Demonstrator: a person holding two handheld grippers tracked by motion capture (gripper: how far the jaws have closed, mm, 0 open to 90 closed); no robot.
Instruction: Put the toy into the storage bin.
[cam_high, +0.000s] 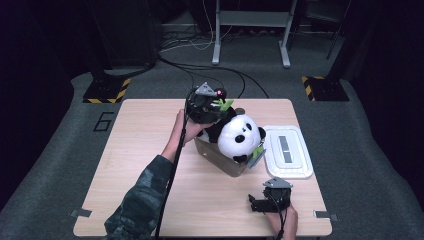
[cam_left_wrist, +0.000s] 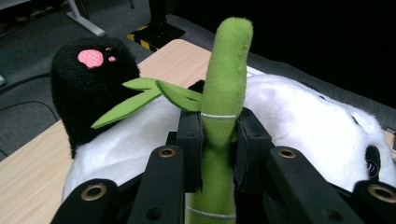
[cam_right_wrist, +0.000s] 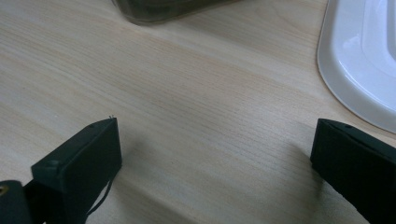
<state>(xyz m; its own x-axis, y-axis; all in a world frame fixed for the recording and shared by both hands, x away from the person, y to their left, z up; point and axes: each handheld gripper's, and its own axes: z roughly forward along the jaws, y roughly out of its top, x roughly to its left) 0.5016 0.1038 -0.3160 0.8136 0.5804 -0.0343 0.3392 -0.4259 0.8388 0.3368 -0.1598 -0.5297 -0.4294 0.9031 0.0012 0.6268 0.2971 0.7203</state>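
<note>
1. Table (cam_high: 150, 200): one, light wood, carrying everything below.
2. Panda plush (cam_high: 239, 136): one, black and white, sitting partly inside the bin and bulging over its rim. In the left gripper view its white body (cam_left_wrist: 303, 126) is lying just behind the claw, and a black paw with a pink pad (cam_left_wrist: 91, 88) is sticking up at the left.
3. Bin (cam_high: 222, 161): one, grey and clear-walled, standing mid-table and turned at an angle to the table edges.
4. Lid (cam_high: 287, 151): one, white, lying flat on the table just right of the bin, not on it.
5. Left gripper (cam_high: 212, 106): hanging over the far left end of the panda, pinching the bamboo stalk (cam_left_wrist: 223, 116). Pads are pressing on both sides of the stalk.
6. Right gripper (cam_high: 257, 204): resting low near the front right table edge, well apart from the bin. Claw is spread wide with bare wood between; lid rim (cam_right_wrist: 355, 84) is showing at its upper right.
7. Bamboo stalk: one, green plush, with two leaves (cam_left_wrist: 149, 95) branching left. Its long axis is running straight up through the claw, roughly in line with the fingers.
8. Key relation, my read: the stalk is attached to the panda, so the left hand is steering the toy by it. The bin is lying below and toward the person from that claw. Left hand is nearer.
</note>
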